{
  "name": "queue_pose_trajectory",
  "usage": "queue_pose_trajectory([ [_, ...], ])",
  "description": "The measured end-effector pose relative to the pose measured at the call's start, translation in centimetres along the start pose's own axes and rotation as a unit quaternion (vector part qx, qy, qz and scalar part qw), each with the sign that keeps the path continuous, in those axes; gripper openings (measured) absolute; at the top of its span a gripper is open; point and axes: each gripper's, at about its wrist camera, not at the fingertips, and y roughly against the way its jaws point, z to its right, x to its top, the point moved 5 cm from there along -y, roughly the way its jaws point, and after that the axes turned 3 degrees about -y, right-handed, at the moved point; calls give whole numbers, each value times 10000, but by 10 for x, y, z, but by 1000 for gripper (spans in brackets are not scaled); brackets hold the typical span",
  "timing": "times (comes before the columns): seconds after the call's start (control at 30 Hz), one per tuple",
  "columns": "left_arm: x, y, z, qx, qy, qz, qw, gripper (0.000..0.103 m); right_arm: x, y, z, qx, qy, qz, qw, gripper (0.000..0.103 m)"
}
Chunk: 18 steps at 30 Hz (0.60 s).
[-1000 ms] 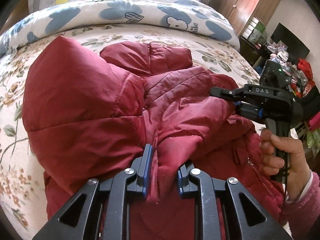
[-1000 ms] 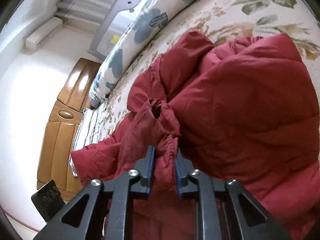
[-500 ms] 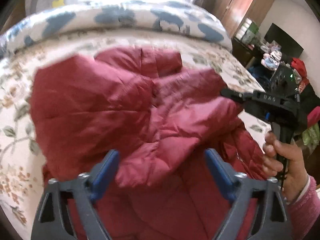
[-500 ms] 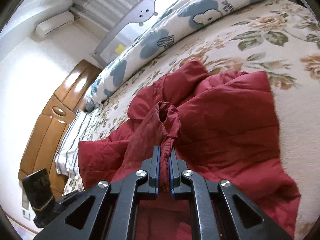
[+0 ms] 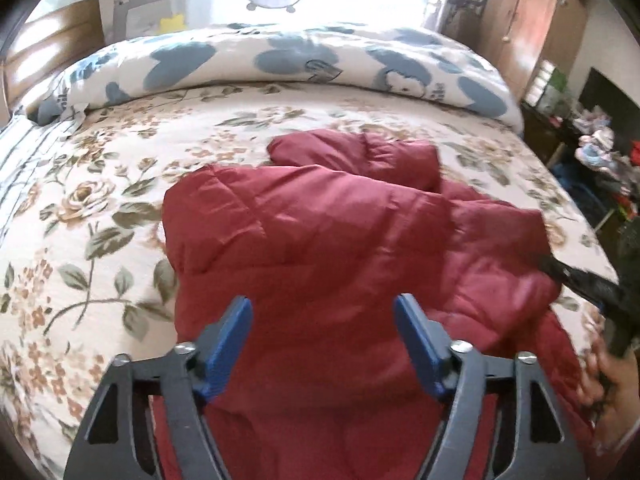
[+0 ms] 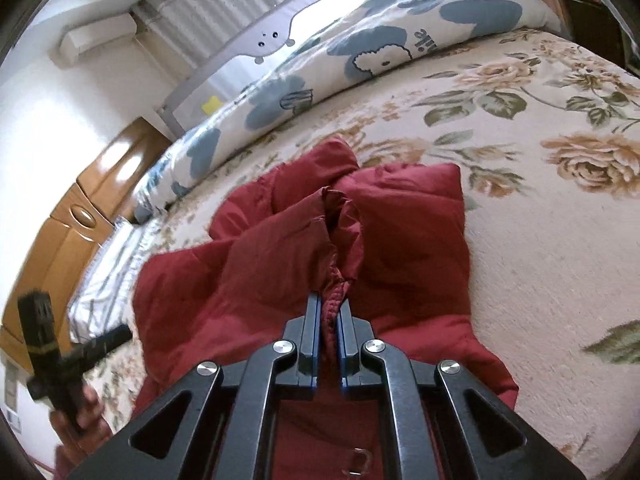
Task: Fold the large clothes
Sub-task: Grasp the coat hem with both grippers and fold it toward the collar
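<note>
Bedroom setting: a bed with a floral cover (image 5: 100, 208) carries the work, with a rolled blue-and-white quilt (image 5: 280, 60) along its far side and wooden wardrobes behind.

Right tool (image 6: 329, 322): fingers together, clamped on a gathered cuff of the red padded jacket (image 5: 320, 240), which runs up from the fingers as a raised ridge of cloth in the right wrist view.

Left tool (image 5: 322, 316): fingers apart and closing, with nothing pinched between them; the blue pads (image 5: 232, 332) hover above the jacket's near panel.

Location of the jacket: on the bed, roughly mid-cover, near the person's edge, clear of the quilt.

Step in hand, by judgement: a sleeve is being brought across the body of the jacket, the left tool being free for a new hold.

Next move, by judgement: lay the held sleeve flat over the body, then let go; the left tool needs a fresh hold on an edge or the other sleeve.

Orientation: the jacket lies rumpled. Its long axis appears to run from the near edge toward the quilt, a folded part (image 5: 356, 156) lying farthest; which end is the collar cannot be told.
</note>
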Motion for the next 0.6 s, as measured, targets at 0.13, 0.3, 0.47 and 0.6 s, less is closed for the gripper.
queue_pose_trajectory([
  [0.13,2,-29,6,202,-118,-291,9993,64,-7,-4,6,-164,54,-56,9998,6],
  [0.3,0,-62,10,318,-76,-627,9975,67,-5,8,3,-301,130,-12,9995,13],
  [0.47,4,-70,11,397,-68,-628,9972,68,6,43,-32,-597,787,720,9925,26],
  [0.6,4,-76,7,419,20,-654,9970,69,-1,20,-59,-267,1225,345,9915,39],
])
